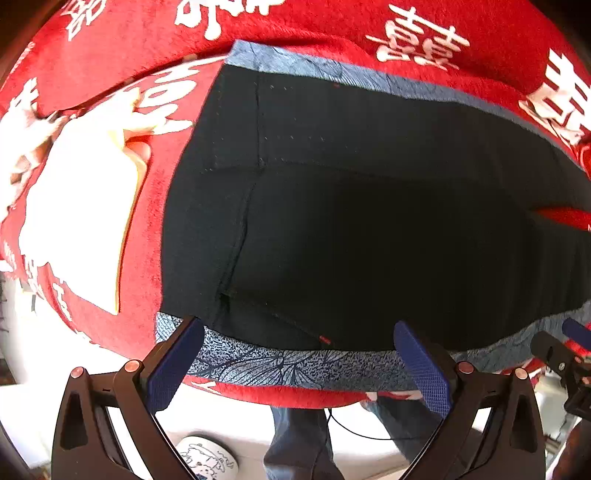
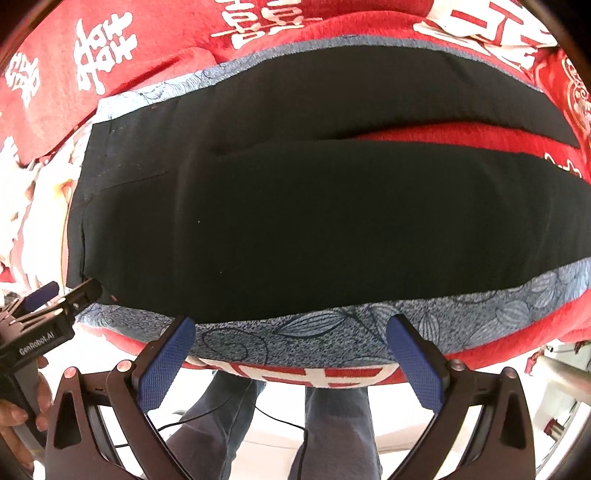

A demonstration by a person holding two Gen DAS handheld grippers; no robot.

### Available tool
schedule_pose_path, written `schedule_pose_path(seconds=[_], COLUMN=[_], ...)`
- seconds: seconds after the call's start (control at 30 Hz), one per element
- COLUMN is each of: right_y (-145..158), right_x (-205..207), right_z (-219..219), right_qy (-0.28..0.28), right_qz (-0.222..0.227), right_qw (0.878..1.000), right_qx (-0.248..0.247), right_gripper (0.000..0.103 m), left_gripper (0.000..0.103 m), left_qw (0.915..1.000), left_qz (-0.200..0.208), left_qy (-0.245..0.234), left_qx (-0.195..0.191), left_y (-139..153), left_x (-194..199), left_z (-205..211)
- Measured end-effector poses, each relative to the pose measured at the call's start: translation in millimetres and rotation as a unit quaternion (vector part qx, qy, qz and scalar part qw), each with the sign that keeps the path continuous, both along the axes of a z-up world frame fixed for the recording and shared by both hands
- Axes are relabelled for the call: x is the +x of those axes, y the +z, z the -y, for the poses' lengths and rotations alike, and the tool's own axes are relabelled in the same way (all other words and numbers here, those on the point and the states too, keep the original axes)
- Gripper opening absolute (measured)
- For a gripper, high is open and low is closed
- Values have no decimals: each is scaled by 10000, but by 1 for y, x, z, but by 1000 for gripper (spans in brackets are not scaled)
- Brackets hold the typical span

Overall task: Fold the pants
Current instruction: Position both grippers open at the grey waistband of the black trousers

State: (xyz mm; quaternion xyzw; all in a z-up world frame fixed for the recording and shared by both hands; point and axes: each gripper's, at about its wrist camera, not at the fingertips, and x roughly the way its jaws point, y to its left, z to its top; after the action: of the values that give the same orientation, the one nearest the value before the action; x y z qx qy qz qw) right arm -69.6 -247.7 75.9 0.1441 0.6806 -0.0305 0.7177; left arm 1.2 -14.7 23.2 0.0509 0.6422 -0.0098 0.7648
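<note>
Black fabric fills both views: one pair of pants [image 1: 369, 229] lies flat on a grey-blue patterned cloth [image 1: 280, 363], which lies on a red blanket with white characters [image 1: 332, 26]. The surface under them looks soft, perhaps a bed, so I cannot say it is a worktop.

The pants lie directly ahead of both grippers and a little below them. Their long axis runs from left to right across the views. The waist end, with its seams and stitch lines, is on the left side, and the two legs go out to the right. In the right wrist view a narrow wedge of red blanket [image 2: 461, 133] shows between the two legs, so the legs are not yet laid one on the other.

The left gripper [image 1: 299, 354] has its two blue pads spread wide apart and holds nothing. It hangs over the near edge of the patterned cloth, close to the waist corner. The right gripper [image 2: 291, 349] is also spread wide and empty, over the same near edge, further along toward the legs. The left one is nearer to the waist, the right one nearer to the legs.

I judge the next move needs a grasp on the near long edge of the pants.

Count: one pair of pants, two grippers, one patterned cloth, one blanket. A white cup with a drawing [image 1: 207, 459] stands below.
</note>
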Motion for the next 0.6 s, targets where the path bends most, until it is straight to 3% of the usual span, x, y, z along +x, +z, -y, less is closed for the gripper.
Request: schedule_pose_path(seconds=[0.3, 0.6], right_y=[-1, -2], right_x=[5, 1], right_z=[7, -4], right_qy=[38, 105], right_qz=[266, 586], right_qw=[9996, 9976], right_qx=[-106, -341], right_gripper=[103, 103], left_gripper=[103, 103], left_qw=[9996, 9991], left_qz=[273, 398], left_qy=[-19, -87], left_qx=[25, -108], left_y=[8, -6], left_x=[-2, -10], left_z=[5, -8])
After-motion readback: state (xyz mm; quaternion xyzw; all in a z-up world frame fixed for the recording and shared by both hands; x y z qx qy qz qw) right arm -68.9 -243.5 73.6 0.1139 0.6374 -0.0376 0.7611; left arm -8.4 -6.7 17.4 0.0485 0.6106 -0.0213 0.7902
